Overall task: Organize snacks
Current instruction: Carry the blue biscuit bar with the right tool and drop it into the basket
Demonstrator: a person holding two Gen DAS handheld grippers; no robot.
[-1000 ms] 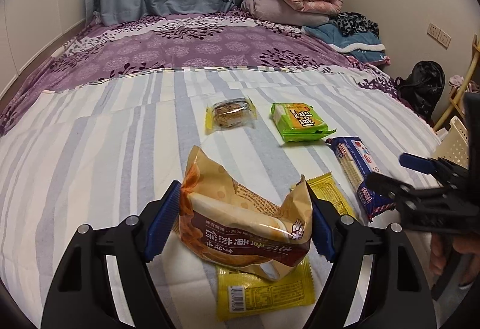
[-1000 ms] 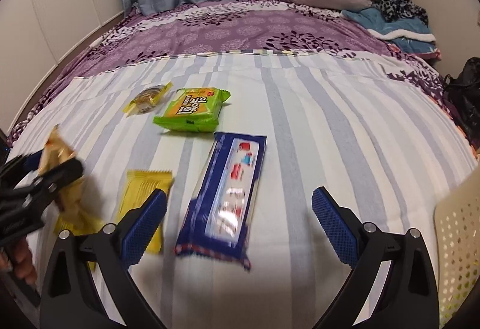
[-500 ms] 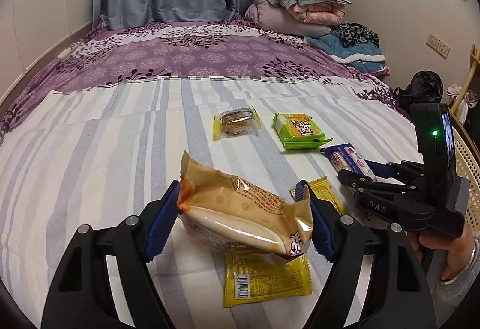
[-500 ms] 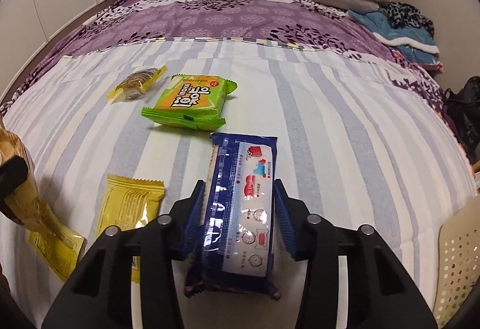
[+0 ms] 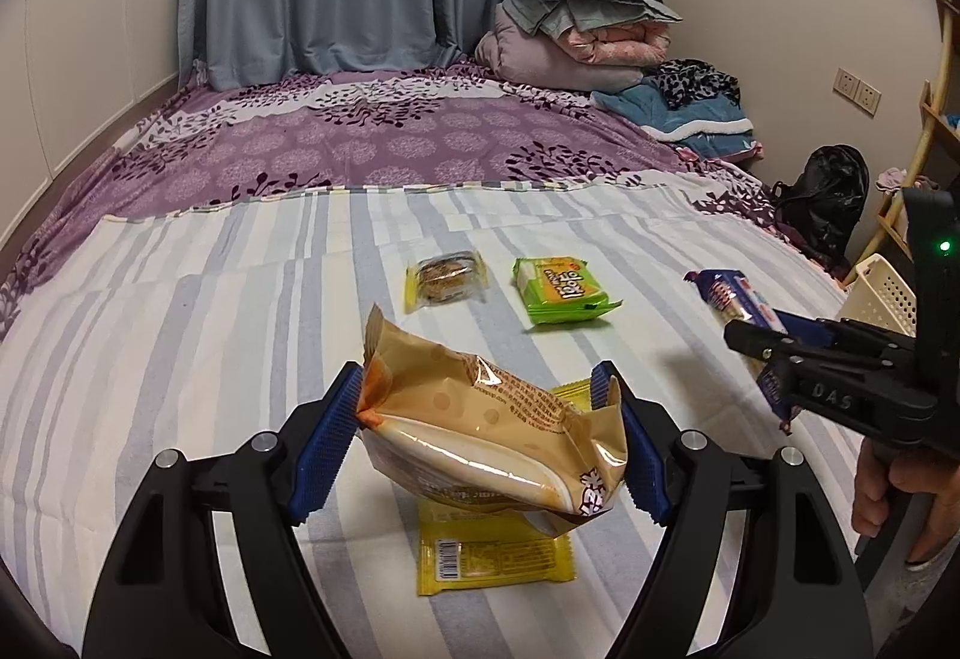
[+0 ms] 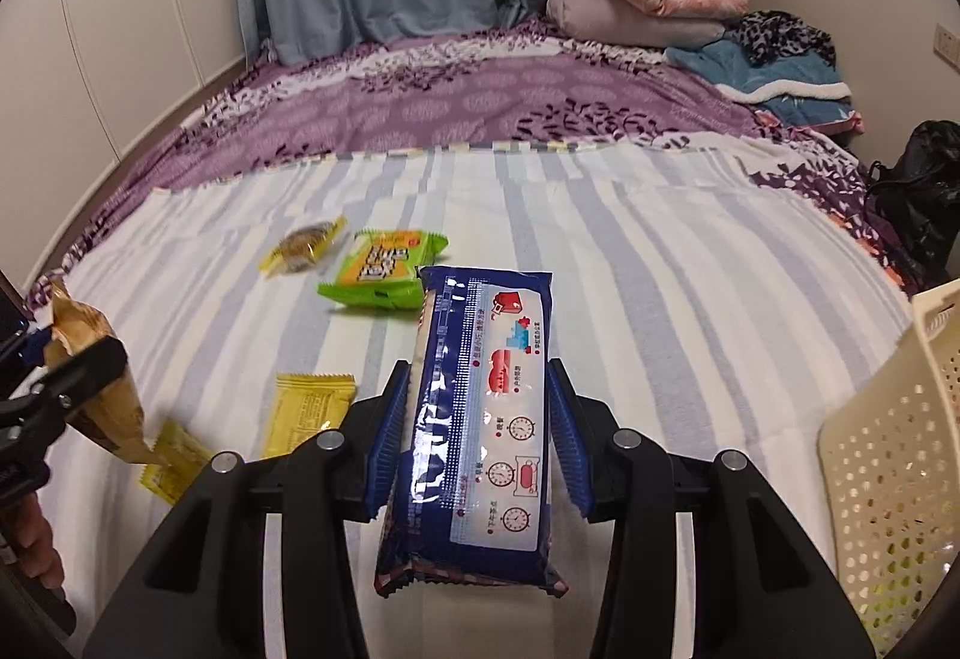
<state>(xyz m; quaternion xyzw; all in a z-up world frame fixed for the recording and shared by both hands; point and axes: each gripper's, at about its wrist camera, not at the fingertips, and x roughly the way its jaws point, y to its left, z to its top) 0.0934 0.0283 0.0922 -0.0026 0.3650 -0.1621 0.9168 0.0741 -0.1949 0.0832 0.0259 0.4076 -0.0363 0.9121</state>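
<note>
Our left gripper (image 5: 480,449) pinches the tan bag (image 5: 486,449) crosswise, hiding part of a yellow packet (image 5: 492,557). Our right gripper (image 6: 477,440) clamps the blue pack (image 6: 480,419), long axis toward 12 o'clock. A basket (image 6: 888,449) sits cut off at 3; the green pack (image 6: 384,269) and small cake (image 6: 303,245) lie at 11 on the bed (image 6: 660,269).

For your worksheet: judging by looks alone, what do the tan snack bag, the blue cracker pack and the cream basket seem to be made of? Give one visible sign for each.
Tan bag: thin glossy plastic film, probably; it crinkles and throws bright highlights between the left gripper's pads.
Blue pack: glossy printed plastic wrap, with glare streaks and a zigzag crimped end.
Basket: rigid moulded plastic, matte cream, with even rows of round holes through its wall.
</note>
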